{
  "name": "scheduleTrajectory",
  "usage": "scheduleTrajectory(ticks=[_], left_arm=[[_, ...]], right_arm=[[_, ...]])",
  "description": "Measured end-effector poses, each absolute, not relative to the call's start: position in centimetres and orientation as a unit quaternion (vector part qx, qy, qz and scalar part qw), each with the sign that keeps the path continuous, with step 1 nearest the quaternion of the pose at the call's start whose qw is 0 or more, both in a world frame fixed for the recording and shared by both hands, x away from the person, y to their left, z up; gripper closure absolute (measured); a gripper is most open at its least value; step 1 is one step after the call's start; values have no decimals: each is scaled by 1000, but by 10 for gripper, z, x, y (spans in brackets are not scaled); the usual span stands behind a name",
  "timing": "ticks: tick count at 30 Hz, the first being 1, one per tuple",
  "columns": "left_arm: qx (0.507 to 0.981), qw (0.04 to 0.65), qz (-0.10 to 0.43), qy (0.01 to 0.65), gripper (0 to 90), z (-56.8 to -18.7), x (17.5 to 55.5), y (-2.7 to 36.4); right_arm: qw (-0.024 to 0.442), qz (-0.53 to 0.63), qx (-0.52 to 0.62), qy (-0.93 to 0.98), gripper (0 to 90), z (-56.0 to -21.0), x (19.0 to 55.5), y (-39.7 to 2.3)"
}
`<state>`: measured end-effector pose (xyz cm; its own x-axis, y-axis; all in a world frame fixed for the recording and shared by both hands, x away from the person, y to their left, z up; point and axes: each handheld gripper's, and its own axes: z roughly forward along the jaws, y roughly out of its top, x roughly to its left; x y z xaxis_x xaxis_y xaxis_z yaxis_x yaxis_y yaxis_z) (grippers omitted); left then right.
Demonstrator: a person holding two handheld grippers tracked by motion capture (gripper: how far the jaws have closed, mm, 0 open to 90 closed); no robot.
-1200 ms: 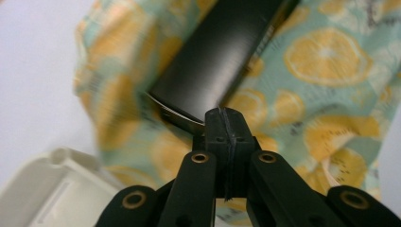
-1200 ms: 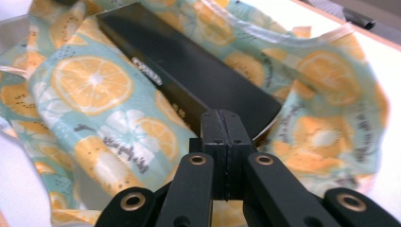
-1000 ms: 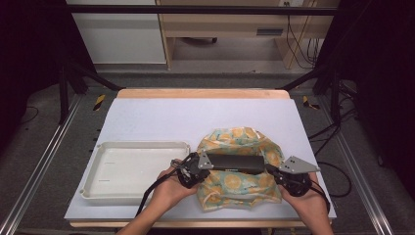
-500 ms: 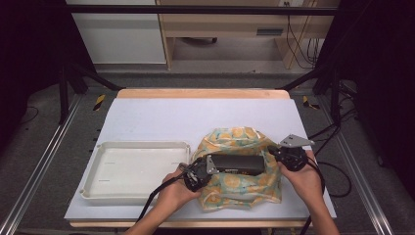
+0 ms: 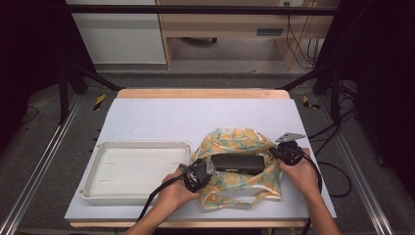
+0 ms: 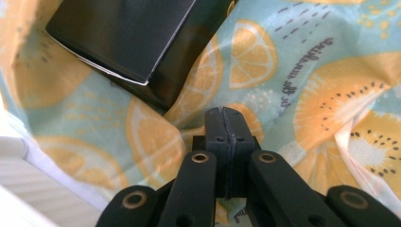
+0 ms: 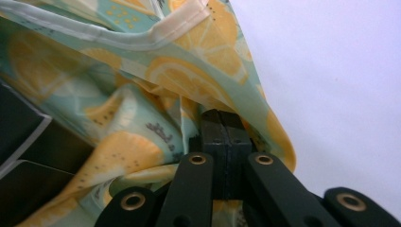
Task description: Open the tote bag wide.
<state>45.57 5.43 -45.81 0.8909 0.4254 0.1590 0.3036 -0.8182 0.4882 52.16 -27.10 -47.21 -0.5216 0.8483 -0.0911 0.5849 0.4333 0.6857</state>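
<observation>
A glossy, lemon-printed fabric bag [image 5: 240, 169] lies crumpled at the table's near right, a matte black rectangular box [image 5: 237, 164] nested inside. Left gripper [image 5: 211, 168] and right gripper [image 5: 272, 153], jaws closed, pinch its opposite edges.

Grey floor [image 5: 147, 81] w/ dark frame posts, wooden bench [image 5: 230, 22] + white cabinet [image 5: 117, 34] behind, cables [image 5: 298, 44] at right.
</observation>
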Motion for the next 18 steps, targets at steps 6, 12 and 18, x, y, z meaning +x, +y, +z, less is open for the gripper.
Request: scheduleTrajectory(ticks=[6,12,18], left_arm=[[944,234,133,190,900,-457,455,56],[937,257,147,187,900,-435,450,63],[920,295,174,190,900,-402,454,71]], right_arm=[[223,301,441,815,900,-472,520,-272],[251,353,419,798,900,-438,490,-267],[268,389,386,792,900,-416,446,-259]])
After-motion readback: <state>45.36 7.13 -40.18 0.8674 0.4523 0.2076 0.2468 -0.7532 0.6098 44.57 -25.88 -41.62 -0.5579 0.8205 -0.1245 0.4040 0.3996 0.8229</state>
